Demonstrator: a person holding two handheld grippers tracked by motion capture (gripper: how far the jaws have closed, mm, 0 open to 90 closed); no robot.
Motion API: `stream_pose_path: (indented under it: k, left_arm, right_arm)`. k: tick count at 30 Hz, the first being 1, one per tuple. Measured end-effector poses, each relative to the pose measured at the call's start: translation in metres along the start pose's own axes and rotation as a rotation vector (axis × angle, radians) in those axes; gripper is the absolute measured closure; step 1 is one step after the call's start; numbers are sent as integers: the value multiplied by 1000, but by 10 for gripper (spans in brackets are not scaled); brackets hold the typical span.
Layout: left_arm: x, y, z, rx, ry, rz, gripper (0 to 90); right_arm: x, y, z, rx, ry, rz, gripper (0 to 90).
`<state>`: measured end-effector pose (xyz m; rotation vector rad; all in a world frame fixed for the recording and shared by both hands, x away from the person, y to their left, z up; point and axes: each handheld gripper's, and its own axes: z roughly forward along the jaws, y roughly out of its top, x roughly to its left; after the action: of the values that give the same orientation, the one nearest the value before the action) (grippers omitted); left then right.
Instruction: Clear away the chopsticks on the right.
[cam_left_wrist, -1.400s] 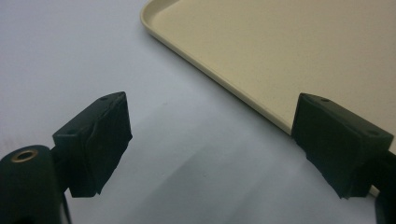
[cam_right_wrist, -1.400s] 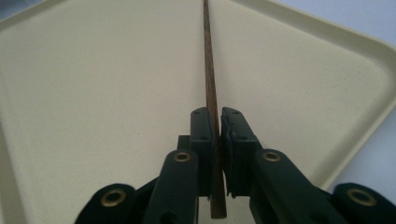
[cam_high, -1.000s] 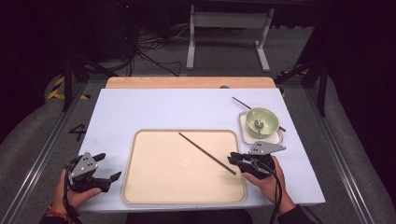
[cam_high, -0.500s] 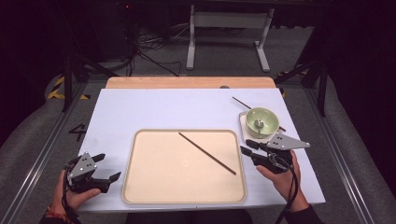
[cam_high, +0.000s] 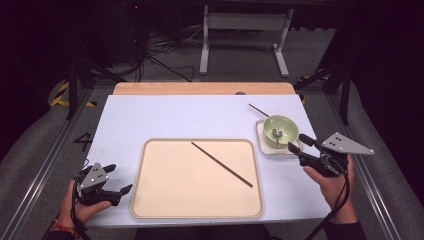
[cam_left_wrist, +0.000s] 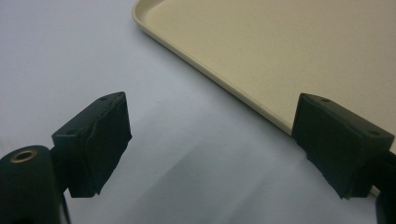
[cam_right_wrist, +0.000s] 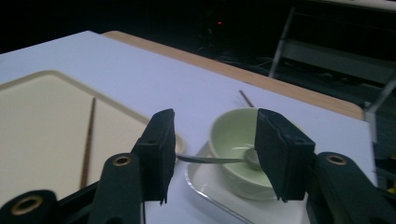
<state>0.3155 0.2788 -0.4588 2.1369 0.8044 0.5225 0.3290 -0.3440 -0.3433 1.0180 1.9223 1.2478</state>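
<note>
High view shows my right gripper, jaws apart and holding nothing, has left the chopstick on the tray and moved toward the green bowl, so I judge the bowl's spoon comes next, while my left gripper rests released.

I see a table with a pale lavender-white top and a strip of bare wood along its far edge. A large beige tray lies flat on it toward my near side, centre-left. To the tray's right, near but apart, sits a small white square plate (a green bowl stands on it). Beyond the plate, a thin dark chopstick lies straight on the tabletop, slanting.
</note>
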Motion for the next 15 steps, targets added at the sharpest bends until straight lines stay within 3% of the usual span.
stream_pose_path:
  k: [4,5,6,9,10,14,15]
  left_arm:
    - [1,1,0,-12,-3,-9,126]
    - [1,1,0,-12,-3,-9,126]
    - [1,2,2,-4,-2,-4,126]
    - [1,3,4,1,-8,2,126]
    - [1,4,5,1,-10,3,126]
    - [1,4,5,6,-11,4,126]
    - [1,4,5,6,-11,4,126]
  right_arm:
    - [-22,-3,-6,2,-65,24,465]
    - [-22,-3,-6,2,-65,24,465]
    - [-35,-6,-7,18,-99,45,464]
    - [-44,-9,-6,36,-119,61,469]
    - [-54,-13,0,68,-124,71,503]
    - [-74,-22,19,154,-116,97,558]
    - [-74,-22,19,154,-116,97,558]
